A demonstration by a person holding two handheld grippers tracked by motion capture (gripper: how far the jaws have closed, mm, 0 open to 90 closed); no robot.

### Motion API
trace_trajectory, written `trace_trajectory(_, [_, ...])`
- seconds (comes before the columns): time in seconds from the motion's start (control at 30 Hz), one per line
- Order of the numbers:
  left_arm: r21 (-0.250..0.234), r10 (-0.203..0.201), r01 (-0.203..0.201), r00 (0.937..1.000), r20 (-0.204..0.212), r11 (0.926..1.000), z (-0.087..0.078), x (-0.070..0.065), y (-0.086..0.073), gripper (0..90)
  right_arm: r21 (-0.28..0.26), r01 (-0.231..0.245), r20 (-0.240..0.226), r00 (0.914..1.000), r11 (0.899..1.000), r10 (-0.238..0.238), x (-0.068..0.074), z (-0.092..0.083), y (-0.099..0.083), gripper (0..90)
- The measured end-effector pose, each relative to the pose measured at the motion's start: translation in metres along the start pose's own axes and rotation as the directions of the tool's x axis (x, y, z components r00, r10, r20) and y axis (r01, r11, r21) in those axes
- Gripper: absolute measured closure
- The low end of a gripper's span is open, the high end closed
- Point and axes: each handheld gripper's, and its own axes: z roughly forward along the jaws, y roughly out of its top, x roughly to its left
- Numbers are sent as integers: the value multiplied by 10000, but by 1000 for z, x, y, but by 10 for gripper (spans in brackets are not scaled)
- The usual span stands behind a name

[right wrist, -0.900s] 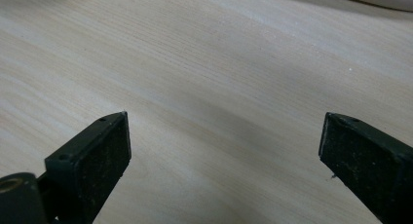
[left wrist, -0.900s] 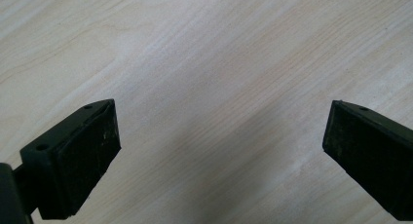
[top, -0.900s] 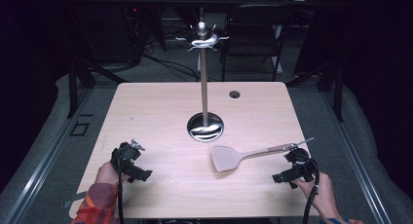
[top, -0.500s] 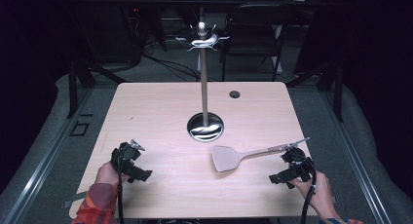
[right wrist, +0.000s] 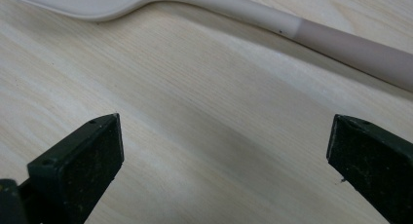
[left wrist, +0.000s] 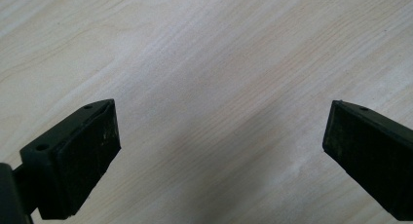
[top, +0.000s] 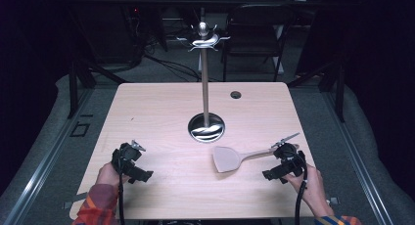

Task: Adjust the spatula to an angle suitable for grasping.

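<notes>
One pale spatula flat on desk, just ahead of right gripper, jaws released, empty. Likely light, stiff, smooth; best pinched mid-handle. Left gripper likewise released.

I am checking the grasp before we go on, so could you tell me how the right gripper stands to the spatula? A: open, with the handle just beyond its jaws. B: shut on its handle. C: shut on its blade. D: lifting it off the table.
A: the right gripper has its jaws wide apart over bare table, and the spatula lies flat just beyond them.
</notes>
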Motion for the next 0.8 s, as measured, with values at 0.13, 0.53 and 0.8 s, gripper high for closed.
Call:
trace_trajectory(0.13, [-2,-2,2,10000,17,10000,0,0,0,0,-184,6,-348,9994,9998,-12,4,4,9,0])
trace_trajectory(0.53, [-52,-53,53,10000,53,10000,-1,0,0,0,-112,311,-484,9983,9995,-316,6,17,43,5])
trace_trajectory(0.8, [8,-44,43,9999,119,10000,0,0,0,0,-556,374,-425,9983,9977,-398,9,22,68,114])
